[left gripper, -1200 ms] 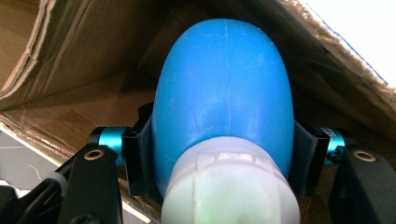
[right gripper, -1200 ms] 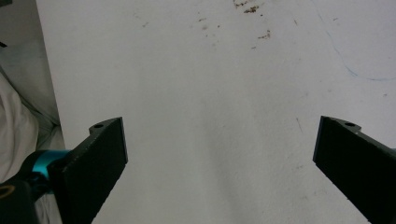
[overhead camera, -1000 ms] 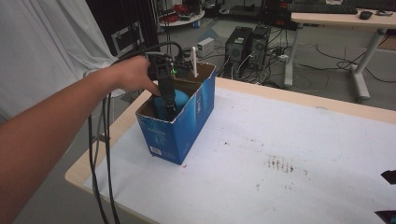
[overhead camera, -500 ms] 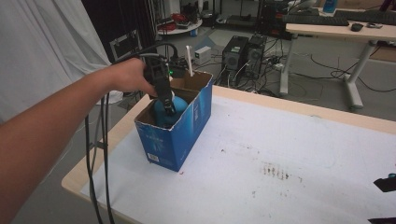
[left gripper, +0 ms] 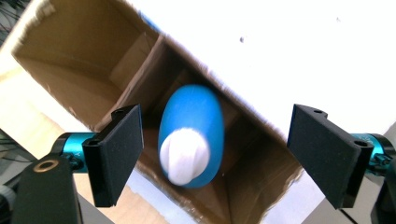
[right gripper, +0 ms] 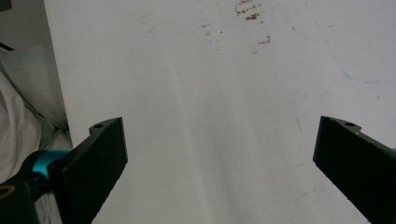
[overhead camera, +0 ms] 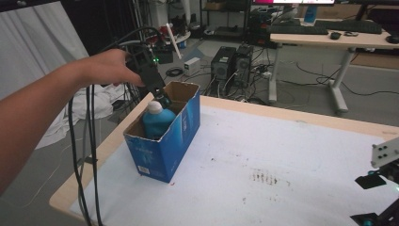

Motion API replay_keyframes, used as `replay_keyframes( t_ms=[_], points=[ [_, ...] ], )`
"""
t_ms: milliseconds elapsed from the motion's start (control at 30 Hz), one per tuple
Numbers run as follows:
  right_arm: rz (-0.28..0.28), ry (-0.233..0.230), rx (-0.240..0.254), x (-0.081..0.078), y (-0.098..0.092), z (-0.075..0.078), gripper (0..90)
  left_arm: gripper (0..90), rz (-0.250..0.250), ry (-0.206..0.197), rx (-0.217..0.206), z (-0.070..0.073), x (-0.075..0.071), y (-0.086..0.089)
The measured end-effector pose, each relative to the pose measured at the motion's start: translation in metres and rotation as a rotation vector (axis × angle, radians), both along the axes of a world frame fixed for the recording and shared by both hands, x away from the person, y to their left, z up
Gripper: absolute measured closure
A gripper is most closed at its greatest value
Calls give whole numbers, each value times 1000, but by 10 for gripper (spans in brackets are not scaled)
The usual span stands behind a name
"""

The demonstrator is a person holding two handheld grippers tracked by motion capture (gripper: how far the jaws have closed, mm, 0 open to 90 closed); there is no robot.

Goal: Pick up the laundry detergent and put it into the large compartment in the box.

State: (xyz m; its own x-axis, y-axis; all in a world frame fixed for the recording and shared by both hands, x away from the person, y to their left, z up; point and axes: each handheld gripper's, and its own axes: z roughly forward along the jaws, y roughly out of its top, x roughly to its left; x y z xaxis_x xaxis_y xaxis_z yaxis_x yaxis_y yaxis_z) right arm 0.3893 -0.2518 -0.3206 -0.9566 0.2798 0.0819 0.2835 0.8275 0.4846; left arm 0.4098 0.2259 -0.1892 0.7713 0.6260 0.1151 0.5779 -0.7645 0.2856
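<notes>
A: Any brand or writing on the box [overhead camera: 162, 150]?

B: It is blue with pale print on the near end and the long side, but too small and blurred to read from the high view. The bottle [overhead camera: 157, 120] shows no label there: a plain blue body with a white cap.

A: Where does the bottle sit?

B: Upright inside the open cardboard box, which stands near the left edge of the surface [overhead camera: 282, 160]. Its shoulders and cap rise above the rim; the lower body is hidden by the box wall. In the left gripper view the bottle [left gripper: 190, 135] is seen from above, slightly blurred, in a compartment beside a brown divider.

A: And the left tongs [overhead camera: 162, 100]?

B: Just above the bottle's cap, pointing down into the box. In the left gripper view, the left tongs [left gripper: 219, 156] have just been opening; the pads stand clear of the bottle on both sides and grip nothing.

A: The right tongs?

B: At the lower right of the high view, the right tongs [overhead camera: 376, 197] are cut off by the edge. In their own view the right tongs [right gripper: 219, 168] stand wide apart and empty over the bare white surface [right gripper: 224, 93], which carries some brown specks and a faint blue line.
</notes>
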Motion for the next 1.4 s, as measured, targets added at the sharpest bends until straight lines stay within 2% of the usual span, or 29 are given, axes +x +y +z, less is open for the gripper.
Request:
replay_keyframes(
  t_ms=[100, 133, 167, 267, 367, 567, 633, 800, 867, 967, 1100, 1200, 1400],
  points=[
    [1, -5, 1, -1, 0, 1, 21, 186, -47, -1, 2, 7, -3, -17],
    [1, -5, 1, -1, 0, 1, 21, 186, -47, -1, 2, 7, -3, -17],
    [0, -6, 3, -1, 0, 1, 21, 186, -79, 3, -4, 11, -4, -27],
    [-9, -10, 10, -2, -2, 3, 21, 186, -133, 2, 2, 15, -6, -47],
    [-15, -15, 13, -3, -4, 4, 21, 186, -169, -6, 16, 15, -5, -70],
    [-24, -26, 21, -6, -6, 6, 21, 185, -261, -15, -26, 16, -2, -112],
    [-28, -30, 22, -7, -7, 7, 21, 186, -282, -13, -28, 14, 0, -124],
    [-30, -36, 27, -9, -6, 9, 20, 107, -284, -45, 0, 4, 5, -149],
    [-25, -41, 29, -9, -5, 9, 21, 30, -257, -60, 1, -1, 8, -157],
    [-26, -41, 29, -10, -5, 9, 21, 16, -263, -51, -9, -8, 13, -165],
    [-28, -41, 30, -10, -5, 9, 21, 16, -318, -52, 37, -19, 14, -175],
    [-40, -39, 29, -9, -5, 8, 21, 17, -347, -49, 40, -25, 14, -182],
    [-49, -33, 28, -7, -3, 8, 21, 17, -383, 11, 40, -40, 16, -197]
  ],
)
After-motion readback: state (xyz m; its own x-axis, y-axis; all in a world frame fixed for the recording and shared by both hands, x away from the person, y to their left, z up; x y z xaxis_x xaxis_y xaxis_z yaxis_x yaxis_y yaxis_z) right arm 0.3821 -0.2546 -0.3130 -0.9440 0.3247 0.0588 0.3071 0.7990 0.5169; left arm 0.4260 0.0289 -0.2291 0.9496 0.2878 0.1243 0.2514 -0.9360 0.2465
